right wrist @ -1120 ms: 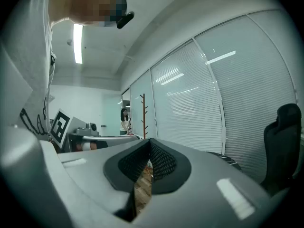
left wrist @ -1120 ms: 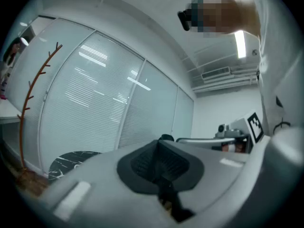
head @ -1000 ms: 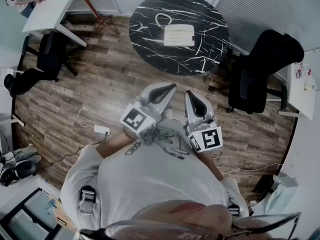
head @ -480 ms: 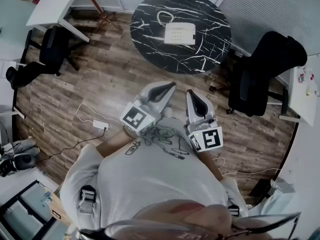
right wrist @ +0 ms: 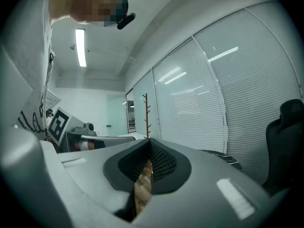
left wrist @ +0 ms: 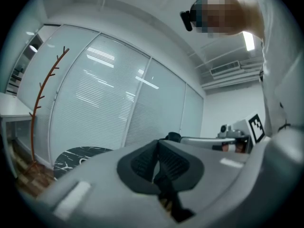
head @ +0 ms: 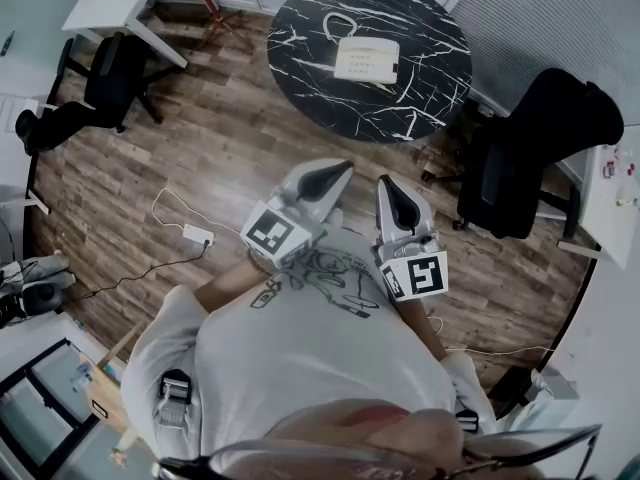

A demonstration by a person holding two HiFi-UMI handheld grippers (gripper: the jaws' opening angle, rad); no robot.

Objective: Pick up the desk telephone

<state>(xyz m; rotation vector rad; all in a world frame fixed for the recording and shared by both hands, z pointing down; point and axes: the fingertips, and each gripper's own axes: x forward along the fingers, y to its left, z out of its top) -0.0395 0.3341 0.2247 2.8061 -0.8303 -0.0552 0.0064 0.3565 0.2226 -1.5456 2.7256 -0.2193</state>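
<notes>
Wood-floored office: the desk telephone [head: 366, 59] sits on the round black surface [head: 300, 28], well ahead.
Left hand-held gripper [head: 333, 175] and right hand-held gripper [head: 386, 184] are closed, holding nothing; arriving unopened could shove the phone or snag its looped cord [head: 335, 23].

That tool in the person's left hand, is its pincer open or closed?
Shut. In the left gripper view the left gripper shows its dark pads meeting at the tips, nothing between them.

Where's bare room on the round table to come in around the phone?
The round table is bare except for the desk telephone near its middle and the cord looped at the phone's far-left corner. Free: the near rim strip and both flanks. Tightest on the right, where the black chair stands close beside the rim.
</notes>
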